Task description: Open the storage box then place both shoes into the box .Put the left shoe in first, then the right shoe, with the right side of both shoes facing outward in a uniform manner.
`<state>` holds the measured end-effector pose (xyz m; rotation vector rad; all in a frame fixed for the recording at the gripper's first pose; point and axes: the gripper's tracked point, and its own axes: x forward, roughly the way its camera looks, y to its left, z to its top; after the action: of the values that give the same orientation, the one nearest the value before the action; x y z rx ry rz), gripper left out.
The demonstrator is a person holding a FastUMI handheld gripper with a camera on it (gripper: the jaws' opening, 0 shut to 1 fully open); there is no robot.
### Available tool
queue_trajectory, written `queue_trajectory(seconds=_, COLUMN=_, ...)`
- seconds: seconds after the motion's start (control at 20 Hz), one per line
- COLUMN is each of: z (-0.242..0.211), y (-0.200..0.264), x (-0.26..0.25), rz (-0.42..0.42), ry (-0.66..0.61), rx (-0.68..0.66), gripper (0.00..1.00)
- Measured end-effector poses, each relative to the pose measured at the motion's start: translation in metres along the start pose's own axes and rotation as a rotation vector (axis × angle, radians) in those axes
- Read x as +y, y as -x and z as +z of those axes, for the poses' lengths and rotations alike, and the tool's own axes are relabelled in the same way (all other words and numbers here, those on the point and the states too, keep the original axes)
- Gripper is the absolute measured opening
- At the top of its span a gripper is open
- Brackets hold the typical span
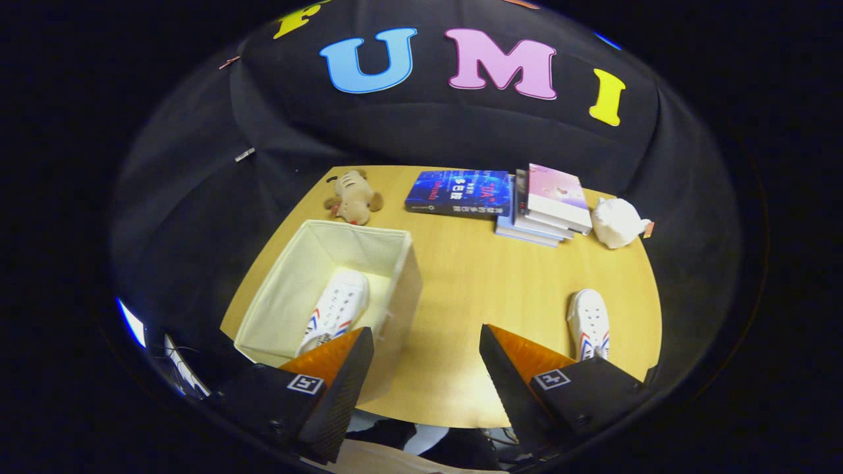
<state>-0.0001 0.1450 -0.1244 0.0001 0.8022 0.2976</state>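
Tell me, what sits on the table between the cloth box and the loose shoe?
Nothing: bare table lies between the storage box and the shoe, seen from the open gripper.

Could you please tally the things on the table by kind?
Shoes: 2, one in the storage box, one on the table
Storage box: 1
Books: 4
Plush toys: 2, brown, white
Total: 9
Gripper open, holding nothing.

The glossy dark blue book (pixel 459 192) lying flat on the round wooden desk (pixel 474 289) carries cover print too small to read.
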Motion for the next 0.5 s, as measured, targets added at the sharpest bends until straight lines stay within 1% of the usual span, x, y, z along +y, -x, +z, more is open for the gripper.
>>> queue_trajectory(seconds=0.15, z=-0.006, y=0.006, x=-0.060, rz=-0.029, ry=-0.020, rx=-0.003, gripper=0.99)
queue_trajectory(seconds=0.5, z=-0.033, y=-0.001, x=-0.202, rz=-0.097, ry=-0.041, rx=0.027, gripper=0.99)
